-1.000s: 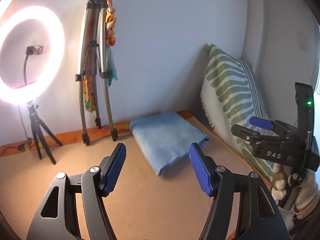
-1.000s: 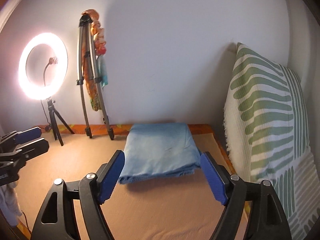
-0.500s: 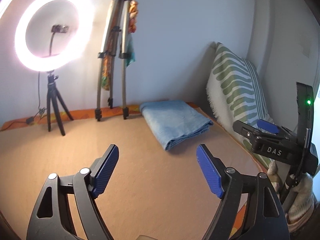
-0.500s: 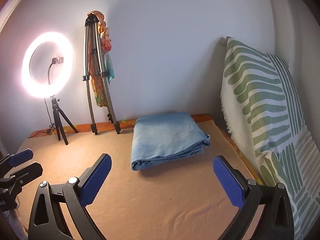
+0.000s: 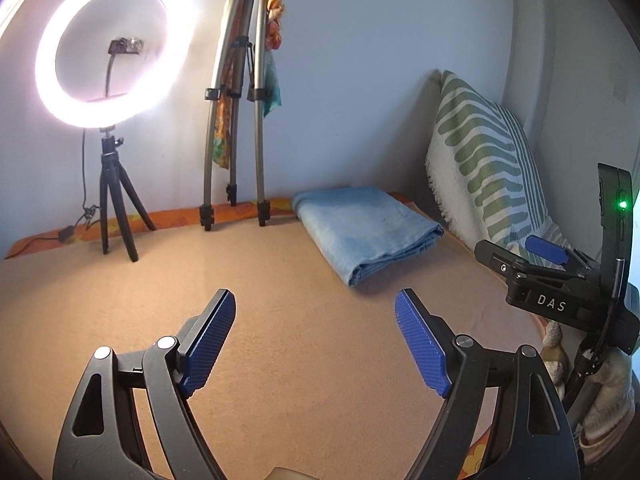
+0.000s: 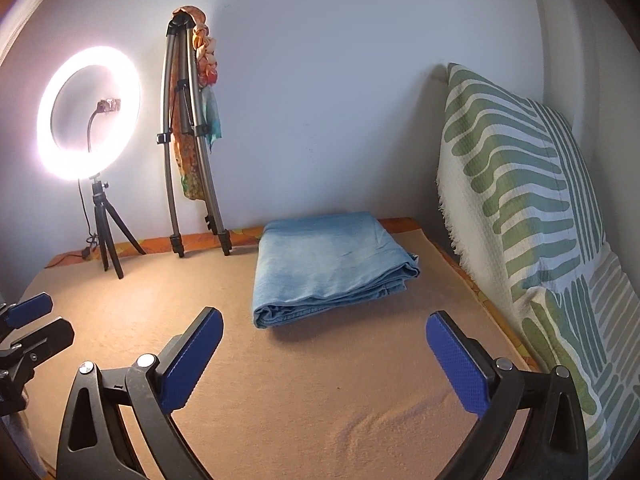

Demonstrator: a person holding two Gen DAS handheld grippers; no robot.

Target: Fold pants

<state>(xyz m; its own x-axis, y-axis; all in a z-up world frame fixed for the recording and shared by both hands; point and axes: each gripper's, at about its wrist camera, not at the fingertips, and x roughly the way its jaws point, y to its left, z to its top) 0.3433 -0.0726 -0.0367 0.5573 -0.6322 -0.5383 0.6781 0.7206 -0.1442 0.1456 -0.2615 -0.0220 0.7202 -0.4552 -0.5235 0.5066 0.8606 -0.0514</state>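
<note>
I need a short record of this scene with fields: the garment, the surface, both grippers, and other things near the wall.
garment: folded light blue pants, lying flat, untouched
surface: tan mat on a bed
left gripper: open, nothing between fingers
right gripper: open wide, empty, short of the pants
wall side: lit white ring light on small black tripod; folded grey tripod
right side: green and white patterned cushion

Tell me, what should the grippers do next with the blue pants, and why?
Probably nothing more than drawing back: the blue pants already lie folded in a neat stack on the tan mat, and both the left gripper and right gripper are open and empty.
</note>
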